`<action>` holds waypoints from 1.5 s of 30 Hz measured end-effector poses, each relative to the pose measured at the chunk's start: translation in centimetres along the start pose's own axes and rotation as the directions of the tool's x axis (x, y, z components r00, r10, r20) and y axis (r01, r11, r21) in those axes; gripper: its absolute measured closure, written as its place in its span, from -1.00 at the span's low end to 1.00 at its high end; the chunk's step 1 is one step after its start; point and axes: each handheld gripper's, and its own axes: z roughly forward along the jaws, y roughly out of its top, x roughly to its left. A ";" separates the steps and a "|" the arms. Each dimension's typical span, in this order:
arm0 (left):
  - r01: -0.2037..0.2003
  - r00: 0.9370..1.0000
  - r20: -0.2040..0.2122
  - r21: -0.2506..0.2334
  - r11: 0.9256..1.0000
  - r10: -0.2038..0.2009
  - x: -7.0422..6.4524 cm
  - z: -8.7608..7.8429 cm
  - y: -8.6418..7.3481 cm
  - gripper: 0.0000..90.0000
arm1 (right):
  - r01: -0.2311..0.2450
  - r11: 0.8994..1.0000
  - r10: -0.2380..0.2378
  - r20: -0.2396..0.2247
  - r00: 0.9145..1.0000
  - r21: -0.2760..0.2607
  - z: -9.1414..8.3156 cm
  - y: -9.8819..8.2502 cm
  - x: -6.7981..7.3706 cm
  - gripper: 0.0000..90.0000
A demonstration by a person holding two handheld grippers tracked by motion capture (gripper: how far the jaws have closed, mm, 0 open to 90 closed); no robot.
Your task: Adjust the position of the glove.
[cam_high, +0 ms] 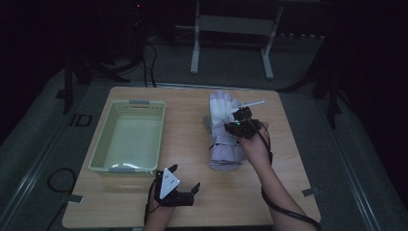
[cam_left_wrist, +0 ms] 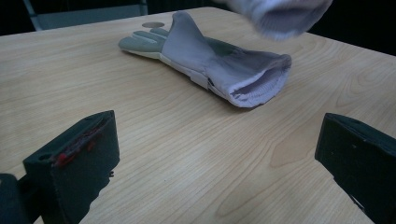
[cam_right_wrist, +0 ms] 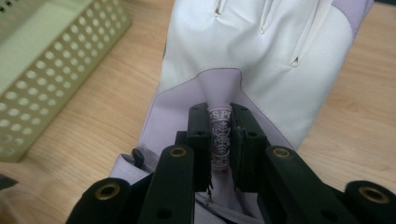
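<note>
We have one pale glove (cam_right_wrist: 261,70) pinched at its printed strap in our right claw (cam_right_wrist: 219,135), lifted clear above the counter (cam_high: 192,144), its mate (cam_left_wrist: 210,60) lying flat below; our left claw (cam_high: 185,180) waits released near the front edge; next, we judge, comes carrying the glove left to the green basket (cam_high: 144,103) and letting go.

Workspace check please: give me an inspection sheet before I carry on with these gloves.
Surface: wooden table, dim light.
Job's things: one glove pinched at its printed strap; second glove lies flat on the table; green basket holds nothing.
Clutter: nothing seen.
Grippers: right gripper shut on the glove; left gripper open, near the table's front edge.
Cables: black cable trails along the right forearm.
Surroundings: dark room, metal frame legs behind the table.
</note>
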 end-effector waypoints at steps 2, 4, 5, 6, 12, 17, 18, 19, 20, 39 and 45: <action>-0.004 1.000 0.001 0.002 1.000 0.004 0.0 0.0 0.0 -1.00 | -0.002 0.999 0.002 0.004 1.000 0.033 1.4 -0.3 0.0 0.77; -0.006 1.000 0.002 0.001 1.000 0.006 0.0 0.0 0.0 -1.00 | -0.022 0.998 0.022 -0.003 1.000 0.052 2.4 -0.7 -0.4 0.77; -0.009 1.000 0.003 0.003 1.000 0.009 0.0 0.0 0.0 -1.00 | -0.035 0.998 0.034 0.005 0.999 0.061 2.9 -0.8 -0.5 0.77; -0.009 1.000 0.003 0.003 1.000 0.009 0.0 0.0 0.0 -1.00 | -0.035 0.998 0.034 0.005 0.999 0.061 2.9 -0.8 -0.5 0.77; -0.005 1.000 0.004 0.002 1.000 0.005 0.0 0.0 0.0 -1.00 | -0.040 0.995 0.038 0.019 0.999 0.095 4.8 -1.4 -0.9 0.77; -0.011 1.000 0.006 0.004 1.000 0.011 0.0 0.0 0.0 -1.00 | -0.035 0.991 0.030 0.042 0.999 0.125 5.9 -2.1 -0.7 0.75; -0.011 1.000 0.006 0.004 1.000 0.011 0.0 0.0 0.0 -1.00 | -0.035 0.991 0.030 0.042 0.999 0.125 5.9 -2.1 -0.7 0.75; -0.011 1.000 0.006 0.004 1.000 0.011 0.0 0.0 0.0 -1.00 | -0.028 0.992 0.022 0.050 0.998 0.123 6.1 -2.4 -0.7 0.76; -0.010 1.000 0.006 0.004 1.000 0.010 0.0 0.0 0.0 -1.00 | -0.028 0.992 0.022 0.050 0.998 0.123 6.1 -2.4 -0.7 0.76; 0.021 0.999 0.025 0.013 1.000 -0.021 0.3 0.1 0.1 -1.00 | -0.020 0.999 0.021 -0.017 1.000 0.048 4.6 -2.7 -1.7 0.04; 0.046 0.999 -0.030 0.018 0.999 -0.046 0.3 0.3 0.1 -1.00 | -0.010 0.999 0.010 -0.005 1.000 -0.043 2.7 -2.7 -2.2 -0.40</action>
